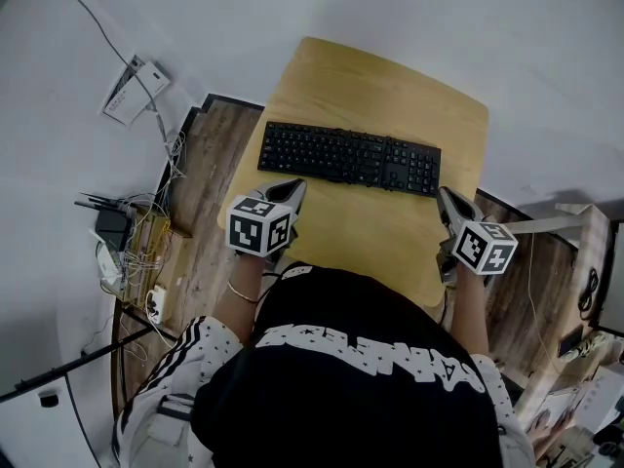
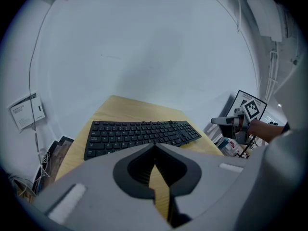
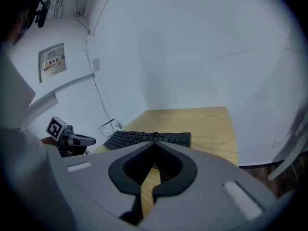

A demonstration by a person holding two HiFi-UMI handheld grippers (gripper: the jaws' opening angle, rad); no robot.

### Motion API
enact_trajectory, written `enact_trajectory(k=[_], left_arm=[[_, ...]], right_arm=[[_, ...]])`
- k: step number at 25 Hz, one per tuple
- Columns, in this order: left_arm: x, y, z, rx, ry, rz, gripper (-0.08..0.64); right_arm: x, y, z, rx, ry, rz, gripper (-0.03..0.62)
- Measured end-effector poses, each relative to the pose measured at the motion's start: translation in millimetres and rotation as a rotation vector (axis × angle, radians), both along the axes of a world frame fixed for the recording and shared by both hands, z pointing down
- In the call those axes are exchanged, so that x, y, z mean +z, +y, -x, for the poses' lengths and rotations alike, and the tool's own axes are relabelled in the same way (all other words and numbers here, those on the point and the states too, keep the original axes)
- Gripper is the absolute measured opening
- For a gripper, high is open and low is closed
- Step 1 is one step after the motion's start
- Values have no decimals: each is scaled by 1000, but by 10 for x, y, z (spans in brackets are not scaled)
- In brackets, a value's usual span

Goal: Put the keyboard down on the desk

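A black keyboard [image 1: 349,158] lies flat across the middle of the light wooden desk [image 1: 390,91]. It also shows in the left gripper view as the keyboard [image 2: 139,134] and in the right gripper view as the keyboard [image 3: 147,138]. My left gripper [image 1: 291,189] hovers just short of the keyboard's near left corner, jaws shut and empty. At the near right corner my right gripper [image 1: 446,196] is likewise shut, with nothing in it. Neither touches the keyboard.
A wood-plank floor strip [image 1: 200,213] runs along the desk's left side, with a tangle of cables and a power strip [image 1: 132,252]. A white box [image 1: 135,90] hangs on the wall at left. Shelving and clutter [image 1: 575,359] stand at the right.
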State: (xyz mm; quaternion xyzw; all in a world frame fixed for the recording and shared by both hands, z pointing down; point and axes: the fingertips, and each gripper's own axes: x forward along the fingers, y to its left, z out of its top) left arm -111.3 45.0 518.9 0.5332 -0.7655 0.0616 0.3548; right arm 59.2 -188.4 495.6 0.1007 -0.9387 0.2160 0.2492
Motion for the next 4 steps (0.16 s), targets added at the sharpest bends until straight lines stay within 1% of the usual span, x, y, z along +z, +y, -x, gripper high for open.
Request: enact_trajectory(k=[4], left_arm=[[13,3,1,-2,3,2,0]], right_arm=[[17,4,-8,0,4,4,14]])
